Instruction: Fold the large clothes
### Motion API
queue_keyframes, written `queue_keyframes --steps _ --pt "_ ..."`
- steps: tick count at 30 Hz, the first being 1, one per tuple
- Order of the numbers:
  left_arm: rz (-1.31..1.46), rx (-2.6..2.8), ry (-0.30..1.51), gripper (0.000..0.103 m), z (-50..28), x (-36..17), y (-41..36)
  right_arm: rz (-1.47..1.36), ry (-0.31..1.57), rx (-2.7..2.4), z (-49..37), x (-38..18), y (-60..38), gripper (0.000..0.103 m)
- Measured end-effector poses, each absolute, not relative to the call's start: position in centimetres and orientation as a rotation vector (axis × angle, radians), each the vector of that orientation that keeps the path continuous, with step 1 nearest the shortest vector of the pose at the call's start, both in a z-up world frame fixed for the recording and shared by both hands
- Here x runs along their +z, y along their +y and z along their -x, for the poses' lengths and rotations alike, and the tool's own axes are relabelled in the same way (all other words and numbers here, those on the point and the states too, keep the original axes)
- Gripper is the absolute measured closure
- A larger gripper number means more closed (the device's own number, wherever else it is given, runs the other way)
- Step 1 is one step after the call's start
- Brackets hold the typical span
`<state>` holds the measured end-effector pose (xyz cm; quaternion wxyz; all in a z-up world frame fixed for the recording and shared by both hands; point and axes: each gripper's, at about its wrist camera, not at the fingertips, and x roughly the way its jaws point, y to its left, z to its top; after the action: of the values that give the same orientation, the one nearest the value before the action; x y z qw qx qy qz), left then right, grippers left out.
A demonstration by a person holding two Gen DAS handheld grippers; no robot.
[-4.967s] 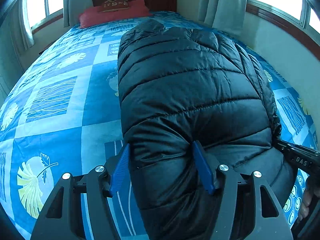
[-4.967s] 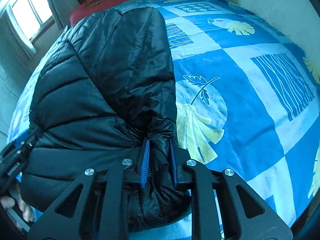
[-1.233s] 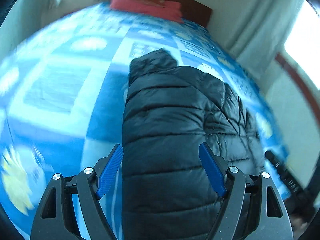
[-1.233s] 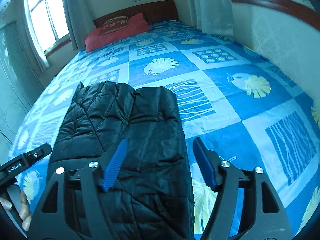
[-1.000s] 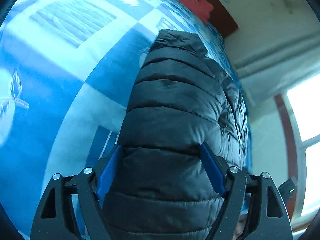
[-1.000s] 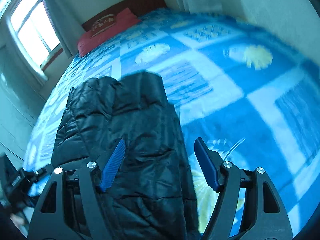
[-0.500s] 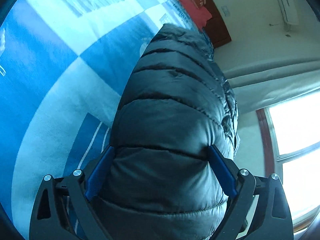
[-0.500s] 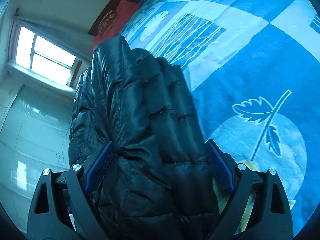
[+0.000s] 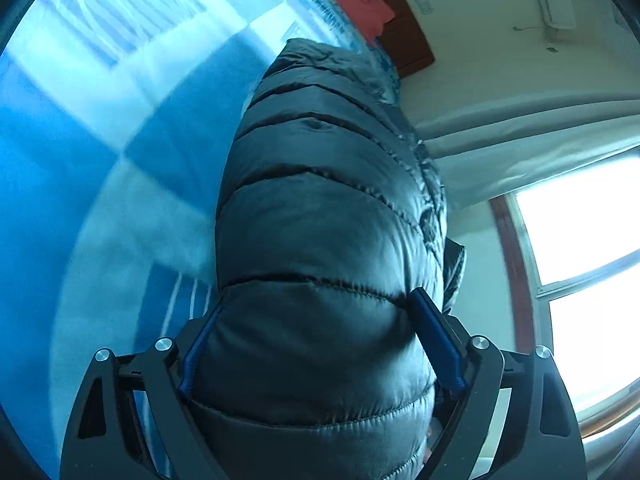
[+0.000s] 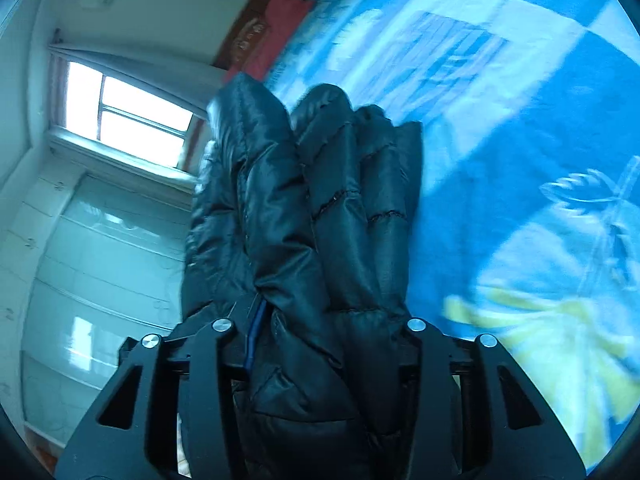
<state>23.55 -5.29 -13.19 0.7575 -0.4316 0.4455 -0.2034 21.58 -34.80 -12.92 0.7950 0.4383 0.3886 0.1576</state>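
Both grippers just closed in on the black puffer jacket [image 9: 320, 208] lying on the bed [image 9: 80, 160]: left gripper [image 9: 320, 340] clamps its thick folded end, right gripper [image 10: 332, 344] pinches the near edge, so next fold looks ready to lift

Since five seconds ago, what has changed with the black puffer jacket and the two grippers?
The black quilted puffer jacket now bulges between both grippers. The right gripper, open a second ago, has just been closing and pinches its folds; the left gripper straddles it wide. The blue patterned bedspread is unchanged.
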Motion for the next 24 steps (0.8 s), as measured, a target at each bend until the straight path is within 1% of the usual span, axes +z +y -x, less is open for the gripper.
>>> queue_keyframes --steps 4,8,13,16,18,20,21,23,24 --pt "0.921 -0.438 0.925 0.018 -24.4 -11.3 -2.5 -0.957 0.825 0.402 -24.1 -12.5 -31.8 0.063" --pt "0.903 -0.402 0.894 0.018 -25.6 -10.7 0.9 -0.958 0.844 0.453 -27.4 -12.8 -27.6 0.063" --pt "0.900 -0.351 0.885 0.019 -27.2 -11.5 4.8 -0.948 0.873 0.484 -31.1 -13.8 -23.5 0.063" --pt "0.900 -0.335 0.920 0.019 -28.1 -12.9 6.0 -0.929 0.889 0.457 -32.3 -14.3 -22.7 0.063" --pt "0.896 -0.338 0.948 0.018 -28.4 -13.9 5.9 -0.898 0.894 0.443 -32.4 -14.1 -22.4 0.060" --pt "0.881 -0.349 0.940 0.018 -28.4 -14.0 5.6 -0.865 0.903 0.427 -32.3 -13.8 -22.3 0.052" --pt "0.878 -0.352 0.939 0.018 -28.3 -13.9 5.9 -0.847 0.908 0.420 -32.1 -13.6 -22.5 0.050" --pt "0.881 -0.355 0.941 0.018 -27.9 -13.8 6.6 -0.825 0.918 0.413 -31.8 -13.1 -22.7 0.042" --pt "0.888 -0.350 0.940 0.018 -27.5 -13.7 7.3 -0.811 0.921 0.415 -31.4 -13.1 -22.6 0.040"
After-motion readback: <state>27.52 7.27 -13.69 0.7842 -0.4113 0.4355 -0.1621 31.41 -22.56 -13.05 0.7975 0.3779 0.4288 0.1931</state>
